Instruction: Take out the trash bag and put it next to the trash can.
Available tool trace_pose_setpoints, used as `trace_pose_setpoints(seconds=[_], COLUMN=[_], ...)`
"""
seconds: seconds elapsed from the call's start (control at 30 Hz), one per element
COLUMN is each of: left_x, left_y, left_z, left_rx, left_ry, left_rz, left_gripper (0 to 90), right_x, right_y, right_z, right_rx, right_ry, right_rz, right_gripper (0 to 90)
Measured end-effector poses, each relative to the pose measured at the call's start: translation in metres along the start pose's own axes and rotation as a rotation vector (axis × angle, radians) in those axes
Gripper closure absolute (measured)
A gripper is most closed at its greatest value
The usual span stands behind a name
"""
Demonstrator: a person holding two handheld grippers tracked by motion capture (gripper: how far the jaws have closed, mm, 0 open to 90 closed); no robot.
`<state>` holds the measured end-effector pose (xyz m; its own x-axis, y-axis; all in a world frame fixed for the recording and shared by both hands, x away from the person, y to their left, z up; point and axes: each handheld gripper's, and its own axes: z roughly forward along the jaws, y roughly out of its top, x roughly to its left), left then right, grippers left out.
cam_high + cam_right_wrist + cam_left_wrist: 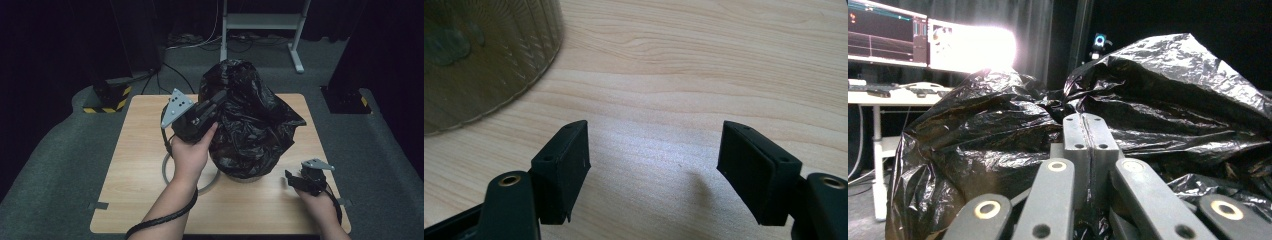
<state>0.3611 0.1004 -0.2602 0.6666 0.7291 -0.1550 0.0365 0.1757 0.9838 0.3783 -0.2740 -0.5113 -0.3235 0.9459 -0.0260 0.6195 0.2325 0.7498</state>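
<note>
The left tongs are clamped on a fold of the black bag, which drapes a bin at the worktop's middle. Draw the plastic up evenly, so it does not tear. The right tongs rest near the front right corner, wide and empty. The right gripper view shows the bin's ribbed, translucent wall; from above the bag covers it.

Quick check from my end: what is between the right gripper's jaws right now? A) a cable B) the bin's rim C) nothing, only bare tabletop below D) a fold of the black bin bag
C: in the right gripper view the right gripper has its jaws apart with only the wooden table beneath; the black bin bag is held by the left gripper.
</note>
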Motion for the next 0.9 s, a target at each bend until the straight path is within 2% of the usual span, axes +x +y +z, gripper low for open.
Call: trace_pose_setpoints(seconds=[0.4, 0.6, 0.8, 0.9], left_x=[-0.009, -0.012, -0.01, -0.009], left_y=[0.016, 0.017, 0.013, 0.014], left_z=[-0.003, -0.004, 0.0, -0.002], left_rx=[-0.086, -0.174, -0.206, -0.222], left_ry=[-0.014, -0.031, -0.038, -0.04], left_rz=[0.044, 0.071, 0.058, 0.066], left_gripper=[89.6, 89.6, 89.7, 89.6], right_x=[0.001, 0.001, 0.0, -0.001], right_y=[0.0, -0.002, -0.002, -0.002], right_z=[0.001, 0.004, 0.003, 0.004], right_rx=[-0.002, 0.006, 0.006, 0.005], right_ry=[0.005, 0.002, -0.003, -0.004], right_rz=[0.006, 0.025, 0.03, 0.039], right_gripper=[25.3, 22.8, 22.0, 21.9])
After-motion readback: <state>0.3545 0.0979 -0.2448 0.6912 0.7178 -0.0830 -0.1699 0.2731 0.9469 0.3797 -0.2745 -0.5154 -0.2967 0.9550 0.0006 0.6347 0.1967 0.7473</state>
